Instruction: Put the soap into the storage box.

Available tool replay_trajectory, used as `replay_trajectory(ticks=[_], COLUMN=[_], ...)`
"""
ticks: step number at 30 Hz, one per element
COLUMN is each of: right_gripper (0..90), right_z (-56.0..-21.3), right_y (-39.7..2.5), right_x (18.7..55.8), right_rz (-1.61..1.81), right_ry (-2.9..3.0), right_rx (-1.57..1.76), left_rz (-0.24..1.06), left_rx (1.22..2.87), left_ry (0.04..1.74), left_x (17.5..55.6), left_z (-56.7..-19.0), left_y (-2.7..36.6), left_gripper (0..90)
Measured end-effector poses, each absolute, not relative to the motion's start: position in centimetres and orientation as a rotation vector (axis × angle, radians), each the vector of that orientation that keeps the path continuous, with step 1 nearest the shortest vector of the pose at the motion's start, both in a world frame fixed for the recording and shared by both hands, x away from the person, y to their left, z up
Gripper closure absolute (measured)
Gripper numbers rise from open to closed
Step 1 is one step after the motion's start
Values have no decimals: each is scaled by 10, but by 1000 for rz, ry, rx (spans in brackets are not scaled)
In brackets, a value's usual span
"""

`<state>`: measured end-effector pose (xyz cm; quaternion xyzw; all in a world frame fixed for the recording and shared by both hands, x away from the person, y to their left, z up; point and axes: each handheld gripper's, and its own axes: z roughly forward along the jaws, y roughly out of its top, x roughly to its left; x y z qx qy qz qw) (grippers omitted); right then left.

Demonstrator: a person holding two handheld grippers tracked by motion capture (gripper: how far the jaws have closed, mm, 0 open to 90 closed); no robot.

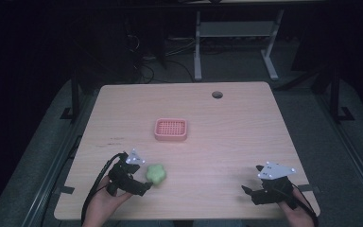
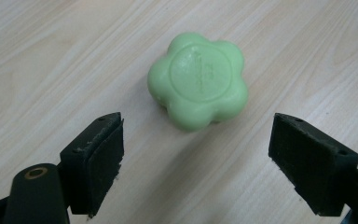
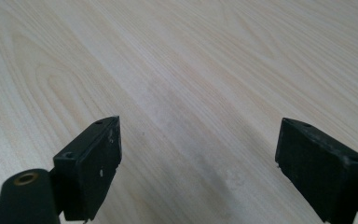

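Pink basket (image 1: 170, 129) holds nothing; green soap (image 1: 156, 174) lies apart

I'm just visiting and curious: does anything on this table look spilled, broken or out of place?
Nothing stands out. The green flower-shaped soap lies flat and whole on the table, and the pink basket sits upright.

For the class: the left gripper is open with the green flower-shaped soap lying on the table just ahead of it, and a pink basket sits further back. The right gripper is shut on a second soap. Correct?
Not quite. The right gripper is open over bare table and holds nothing, as the right gripper view shows. The rest stands: left gripper open, green soap ahead of it, pink basket further back.
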<state>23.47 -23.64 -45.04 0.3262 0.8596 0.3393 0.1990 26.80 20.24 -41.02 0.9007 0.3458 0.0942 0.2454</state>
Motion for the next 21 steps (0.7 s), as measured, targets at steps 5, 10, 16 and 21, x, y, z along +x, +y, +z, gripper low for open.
replay_trajectory(ticks=[5, 10, 16, 21], right_gripper=[138, 138, 138, 138], right_z=[-450, -450, -450, -450], right_y=[-236, -236, -236, -236], right_x=[234, 234, 234, 234], right_rz=[958, 960, 962, 960], right_ry=[2401, 2399, 2399, 2399], right_rx=[912, 918, 922, 918], left_rz=[244, 235, 228, 228], left_rx=[2478, 2487, 2501, 2511], left_ry=[943, 948, 950, 958], left_x=[273, 278, 283, 287], left_z=[-409, -410, -409, -410], left_y=[195, 189, 183, 178], left_gripper=[178, 175, 175, 175])
